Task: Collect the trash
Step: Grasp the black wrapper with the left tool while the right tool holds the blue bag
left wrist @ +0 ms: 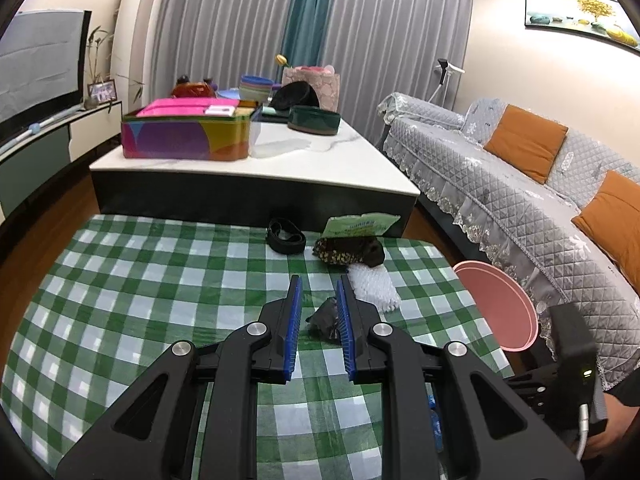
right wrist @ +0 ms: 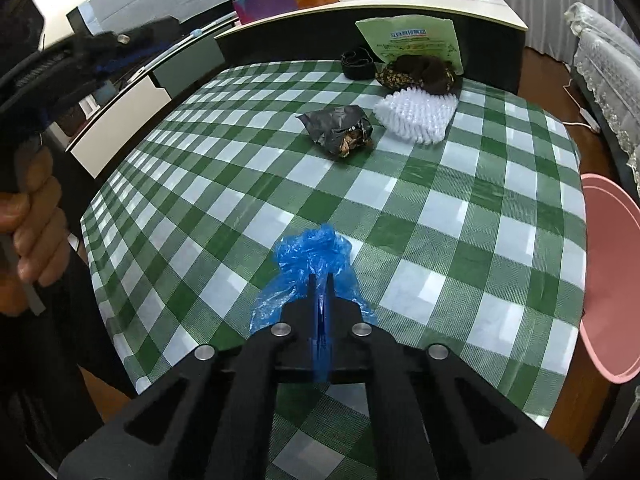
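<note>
My right gripper (right wrist: 320,280) is shut on a crumpled blue plastic bag (right wrist: 312,260), held just above the green checked tablecloth (right wrist: 440,220). A dark grey crumpled wrapper (right wrist: 340,130) lies farther back on the cloth, next to a white foam net (right wrist: 418,114). In the left wrist view my left gripper (left wrist: 319,286) is open above the table, and the grey wrapper (left wrist: 325,319) shows between its blue pads, which stand apart from it. The white foam net (left wrist: 374,286) lies just right of the fingers.
At the table's far edge lie a black band (left wrist: 286,235), a dark patterned cloth bundle (left wrist: 348,251) and a green paper packet (left wrist: 360,225). A pink bin (left wrist: 500,308) stands at the table's right side. Behind are a white table with boxes (left wrist: 280,160) and a grey sofa (left wrist: 520,200).
</note>
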